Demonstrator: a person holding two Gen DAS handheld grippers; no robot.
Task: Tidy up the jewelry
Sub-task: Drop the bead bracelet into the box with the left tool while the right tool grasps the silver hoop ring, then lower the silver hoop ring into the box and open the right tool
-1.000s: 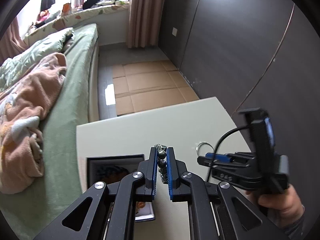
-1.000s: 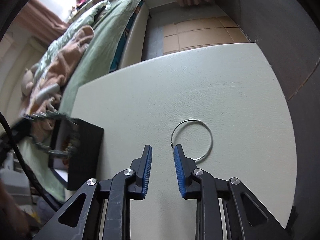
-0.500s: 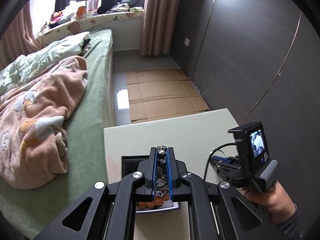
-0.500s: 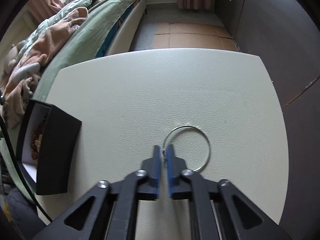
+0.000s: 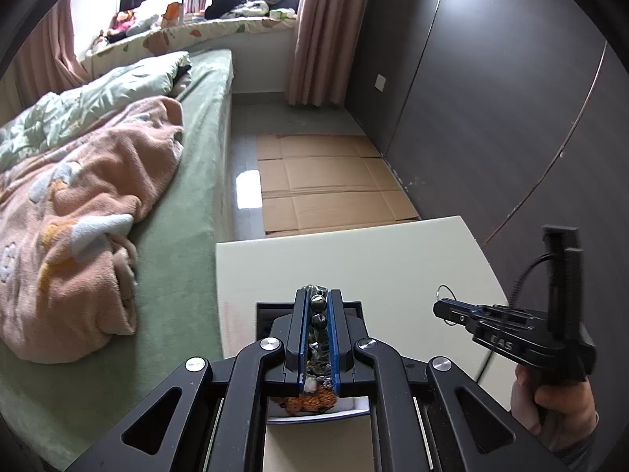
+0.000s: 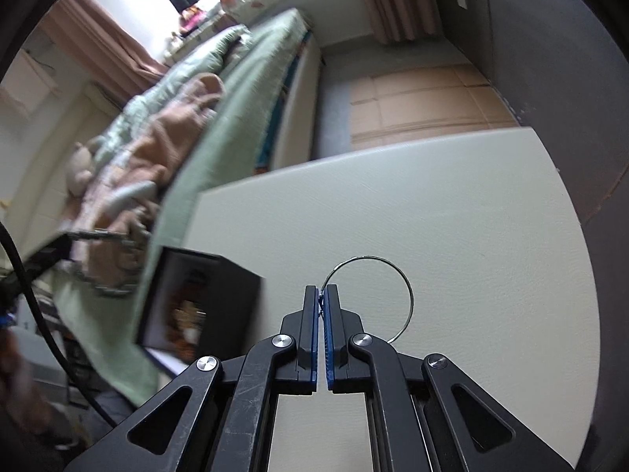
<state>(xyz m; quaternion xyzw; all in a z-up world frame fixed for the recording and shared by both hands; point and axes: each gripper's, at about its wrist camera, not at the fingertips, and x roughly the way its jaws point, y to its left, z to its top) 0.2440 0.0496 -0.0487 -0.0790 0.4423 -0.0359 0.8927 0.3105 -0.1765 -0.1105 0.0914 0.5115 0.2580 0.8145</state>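
Observation:
My left gripper (image 5: 318, 295) is shut on a dark beaded bracelet (image 5: 317, 305) and holds it above the open black jewelry box (image 5: 271, 308), which holds orange jewelry (image 5: 310, 403). My right gripper (image 6: 321, 290) is shut on a thin silver ring bracelet (image 6: 409, 295) and holds it just above the white table (image 6: 452, 216). In the left wrist view the right gripper (image 5: 436, 308) is to the right, with the silver ring (image 5: 446, 291) at its tip. In the right wrist view the box (image 6: 204, 299) stands at the table's left edge, with the beaded bracelet (image 6: 102, 236) hanging beyond it.
A green bed (image 5: 188, 181) with a pink blanket (image 5: 86, 212) lies left of the table. Cardboard sheets (image 5: 326, 181) cover the floor beyond it. A dark wardrobe wall (image 5: 491, 118) runs along the right.
My right gripper closed on the silver ring and lifted it off the table. My left gripper rose and drew back over the box with the beaded bracelet.

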